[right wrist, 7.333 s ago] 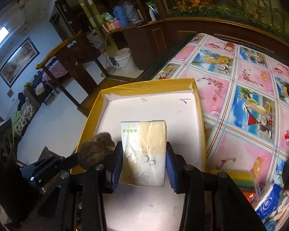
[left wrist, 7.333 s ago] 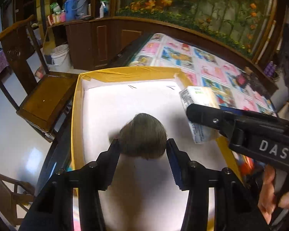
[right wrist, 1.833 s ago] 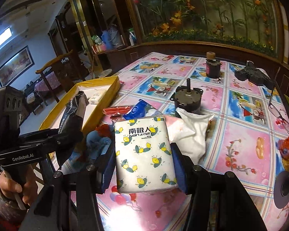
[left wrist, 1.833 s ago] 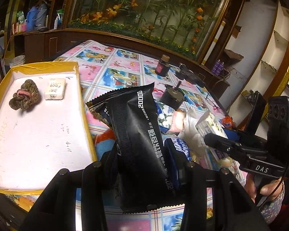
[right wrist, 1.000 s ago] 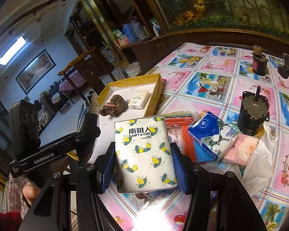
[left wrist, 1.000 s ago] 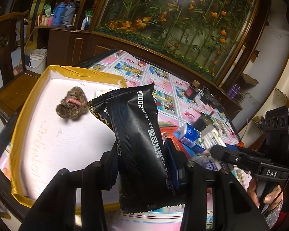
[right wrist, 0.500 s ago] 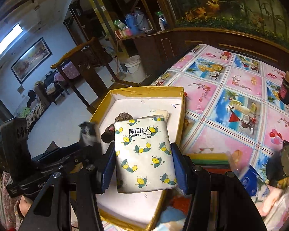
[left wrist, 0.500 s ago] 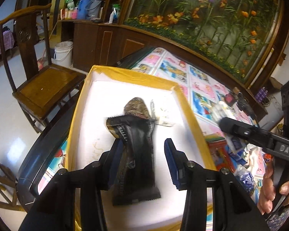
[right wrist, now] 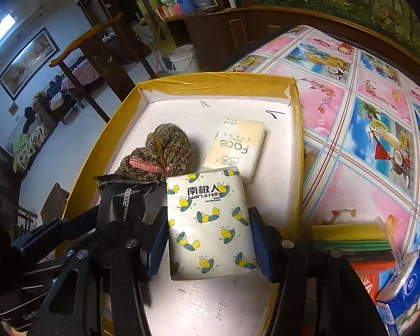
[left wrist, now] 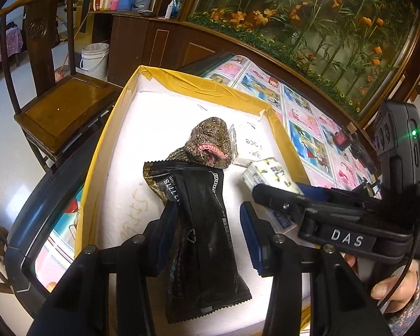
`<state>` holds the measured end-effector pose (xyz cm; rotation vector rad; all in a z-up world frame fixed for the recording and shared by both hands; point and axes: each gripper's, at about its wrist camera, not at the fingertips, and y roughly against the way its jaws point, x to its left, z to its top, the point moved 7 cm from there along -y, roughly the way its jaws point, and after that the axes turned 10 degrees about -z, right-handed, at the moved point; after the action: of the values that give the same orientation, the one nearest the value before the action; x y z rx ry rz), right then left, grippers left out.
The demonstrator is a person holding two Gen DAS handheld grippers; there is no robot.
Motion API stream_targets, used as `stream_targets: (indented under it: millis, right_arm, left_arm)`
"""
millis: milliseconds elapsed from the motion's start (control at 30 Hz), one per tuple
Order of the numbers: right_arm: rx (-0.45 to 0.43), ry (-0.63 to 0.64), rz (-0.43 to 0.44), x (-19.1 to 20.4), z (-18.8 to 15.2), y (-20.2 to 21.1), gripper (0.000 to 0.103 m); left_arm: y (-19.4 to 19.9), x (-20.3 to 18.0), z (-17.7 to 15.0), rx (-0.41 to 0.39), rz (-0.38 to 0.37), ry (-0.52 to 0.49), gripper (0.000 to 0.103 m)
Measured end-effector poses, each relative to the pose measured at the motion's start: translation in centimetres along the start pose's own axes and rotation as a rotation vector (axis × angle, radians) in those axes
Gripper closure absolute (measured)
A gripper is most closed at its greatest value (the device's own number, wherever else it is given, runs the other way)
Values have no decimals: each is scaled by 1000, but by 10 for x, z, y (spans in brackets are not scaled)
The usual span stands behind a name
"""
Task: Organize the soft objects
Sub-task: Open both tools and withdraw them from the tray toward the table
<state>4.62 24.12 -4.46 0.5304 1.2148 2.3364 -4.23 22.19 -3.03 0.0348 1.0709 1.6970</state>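
Both tools hang over a yellow-rimmed tray (right wrist: 298, 128) with a white floor, at the edge of a surface covered by a bright picture-print cloth (right wrist: 364, 128). Left tool (left wrist: 207, 235): its jaws are easing apart around a black foil packet (left wrist: 201, 229), which leans on the left pad while the right pad stands clear of it; the packet's lower end rests on the tray floor. Right tool (right wrist: 208, 240): its jaws are also opening, with a white tissue pack printed with lemons (right wrist: 210, 224) between them, lying on the tray floor. Just beyond, touching the black packet's top edge, sits a brown knitted bundle with a pink cuff (right wrist: 159, 154). Beside it lies a cream tissue pack (right wrist: 238, 145), its near end tucked behind the lemon pack.
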Motion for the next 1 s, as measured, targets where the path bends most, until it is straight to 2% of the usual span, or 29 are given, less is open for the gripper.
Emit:
stream_targets:
  millis: [100,167,400,567,667,767,833,900,933,1000]
  right_arm:
    - [-20,6,-14,1,-1,8,28]
    - [-47,7,0,1,-2,19,28]
    - [-142,-14,26,-12,-19,72,28]
    - [-228,-63,20,-49,-40,119,28]
    - [-288,-115,-22,-86,-56,147,28]
    - [-332,-197,-106,-133,-72,172,28]
    - [-345,-273,-210,-172,-85,186,28]
    - [-368,-360,-345,-212,-98,201,24]
    - [-370,-403,-444,-234,-104,208,18]
    - [-355,-479,-650,-275,-115,217,13]
  left_arm:
    - [2,-1,-3,0,-10,4,51]
    - [7,-3,-5,-7,-18,6,48]
    - [26,-36,-11,-58,-79,-33,47]
    - [26,-83,-25,-64,-145,-107,45]
    - [21,-119,-40,-67,-200,-160,41]
    - [11,-153,-57,-53,-244,-217,38]
    - [1,-176,-71,-44,-269,-261,38]
    - [-10,-194,-85,-24,-294,-298,38]
    - [-16,-201,-91,-8,-305,-309,37]
    - [-31,-212,-104,33,-317,-325,37]
